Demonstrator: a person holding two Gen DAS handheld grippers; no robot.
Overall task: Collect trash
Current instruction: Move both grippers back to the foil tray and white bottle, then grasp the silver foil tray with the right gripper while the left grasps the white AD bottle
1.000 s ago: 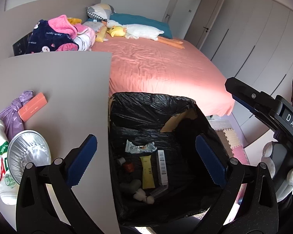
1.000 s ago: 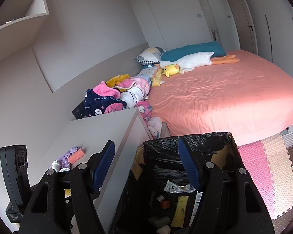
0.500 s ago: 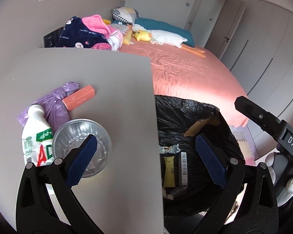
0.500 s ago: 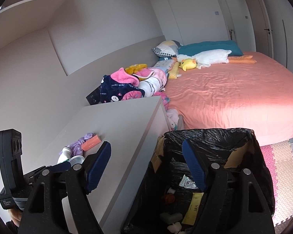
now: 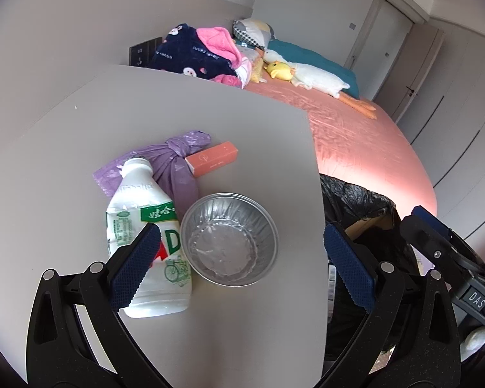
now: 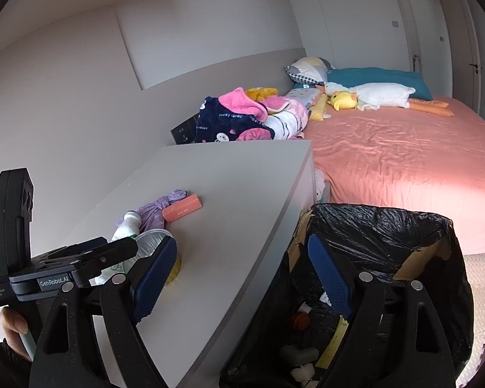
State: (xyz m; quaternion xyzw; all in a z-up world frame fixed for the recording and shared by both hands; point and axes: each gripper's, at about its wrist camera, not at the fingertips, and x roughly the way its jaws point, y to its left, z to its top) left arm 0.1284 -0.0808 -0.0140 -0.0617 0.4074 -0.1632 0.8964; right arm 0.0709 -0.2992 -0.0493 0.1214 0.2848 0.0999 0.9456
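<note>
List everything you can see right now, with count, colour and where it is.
Milk drink bottle: one, white, lying on the cabinet top.
Foil bowl: one, silver, right of the bottle.
Knotted plastic bag: one, purple, behind the bottle.
Small box: one, salmon, beside the bag.
Cabinet top: one, grey.
Trash bin: one, black liner, right of the cabinet, trash inside.
Bed: one, pink sheet.
Plush duck: one, white and yellow, on the bed.
Clothes pile: navy and pink.
Left gripper: open.
Right gripper: open.
</note>
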